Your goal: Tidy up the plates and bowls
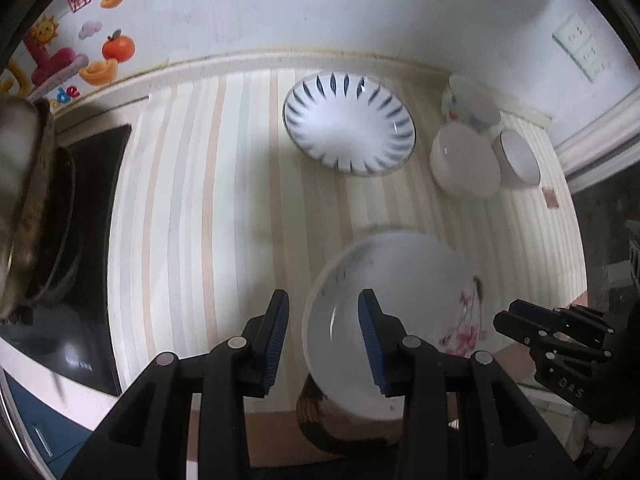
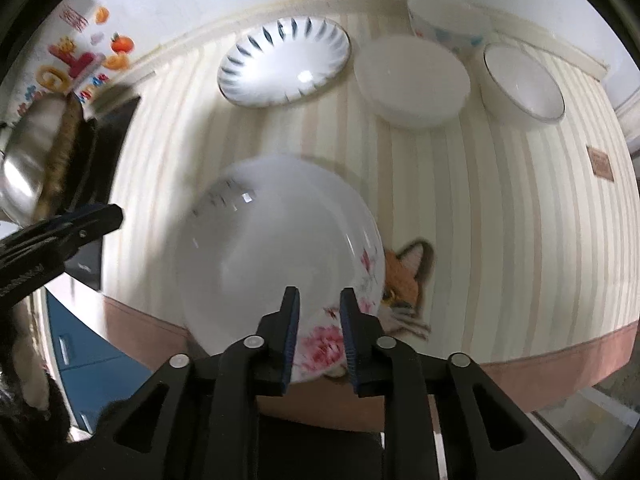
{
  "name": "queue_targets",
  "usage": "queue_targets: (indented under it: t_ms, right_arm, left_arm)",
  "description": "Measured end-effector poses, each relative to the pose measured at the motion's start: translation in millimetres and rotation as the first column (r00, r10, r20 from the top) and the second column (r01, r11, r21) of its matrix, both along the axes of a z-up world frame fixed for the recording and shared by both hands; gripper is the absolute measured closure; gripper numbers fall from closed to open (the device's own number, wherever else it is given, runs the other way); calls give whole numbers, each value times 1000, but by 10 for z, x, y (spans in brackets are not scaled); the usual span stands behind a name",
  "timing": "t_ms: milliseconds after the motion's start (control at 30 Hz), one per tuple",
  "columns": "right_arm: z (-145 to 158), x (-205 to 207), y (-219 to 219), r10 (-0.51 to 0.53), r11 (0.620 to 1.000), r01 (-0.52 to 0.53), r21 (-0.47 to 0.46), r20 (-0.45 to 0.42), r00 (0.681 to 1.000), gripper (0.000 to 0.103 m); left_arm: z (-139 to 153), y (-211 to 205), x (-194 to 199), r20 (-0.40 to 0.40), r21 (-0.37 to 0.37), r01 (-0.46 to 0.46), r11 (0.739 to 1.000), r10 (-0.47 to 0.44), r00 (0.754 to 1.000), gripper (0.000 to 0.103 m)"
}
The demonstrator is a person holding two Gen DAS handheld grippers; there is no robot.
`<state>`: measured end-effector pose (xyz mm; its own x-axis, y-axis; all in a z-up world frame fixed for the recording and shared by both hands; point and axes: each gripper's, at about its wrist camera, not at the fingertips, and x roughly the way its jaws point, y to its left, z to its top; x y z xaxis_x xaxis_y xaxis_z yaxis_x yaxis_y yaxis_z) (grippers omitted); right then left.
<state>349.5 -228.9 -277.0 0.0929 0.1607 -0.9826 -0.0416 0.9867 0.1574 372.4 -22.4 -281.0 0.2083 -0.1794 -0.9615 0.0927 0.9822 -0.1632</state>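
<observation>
A white plate with pink flowers point(image 2: 276, 256) lies on the striped cloth near its front edge; it also shows in the left wrist view point(image 1: 400, 300). My right gripper point(image 2: 319, 300) is open, its jaws narrowly apart over the plate's near flowered rim, not closed on it. My left gripper point(image 1: 323, 312) is open, hovering above the plate's left rim, and shows at the left of the right wrist view point(image 2: 80, 220). A blue-striped plate point(image 1: 348, 124) point(image 2: 284, 64) lies at the back. A white bowl point(image 2: 412, 80), a gold-rimmed bowl point(image 2: 524, 84) and a patterned bowl point(image 2: 448, 20) stand back right.
A dark stove top point(image 1: 80, 240) with a pan and a steel pot point(image 2: 28, 160) is at the left. A fox picture point(image 2: 408, 276) is printed on the cloth beside the flowered plate. The wall point(image 1: 320, 8) runs along the back with stickers at its left.
</observation>
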Motion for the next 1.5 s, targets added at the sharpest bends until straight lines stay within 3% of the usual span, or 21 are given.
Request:
queue_targets:
  t_ms: [200, 333, 533, 700, 933, 1000, 1067, 1500]
  right_arm:
    - [199, 647, 76, 17, 998, -22, 59, 76, 997, 61]
    - [162, 1259, 77, 18, 998, -27, 58, 138, 990, 60]
    - [-310, 2306, 12, -1, 999, -5, 45, 115, 993, 60]
    - [-754, 2824, -79, -15, 1000, 15, 6, 37, 999, 60]
    - [-1073, 3011, -183, -15, 999, 16, 38, -21, 1000, 65]
    - [-1126, 3053, -184, -11, 999, 13, 45, -32, 999, 79]
    - [-1163, 3060, -161, -1, 999, 3, 49, -35, 999, 86]
    - [-1209, 3022, -76, 41, 999, -41, 30, -12, 999, 87]
  left_arm:
    - [-29, 176, 624, 40, -11, -81, 997, 81, 996, 69]
    - [-319, 336, 1151, -1, -35, -145, 989, 145, 989, 69]
    - [-897, 346, 1736, -109, -62, -170, 984, 162, 981, 69]
    - [-1223, 256, 1957, -181, -78, -159, 984, 143, 973, 69]
    - [-1434, 163, 2077, -212, -72, -141, 987, 123, 969, 70]
    - [-1449, 137, 2102, -202, -62, -126, 990, 111, 973, 77]
    - [-1461, 105, 2111, -198, -53, -120, 991, 107, 974, 80]
    - [-1407, 33, 2083, -174, -27, -134, 991, 128, 976, 80]
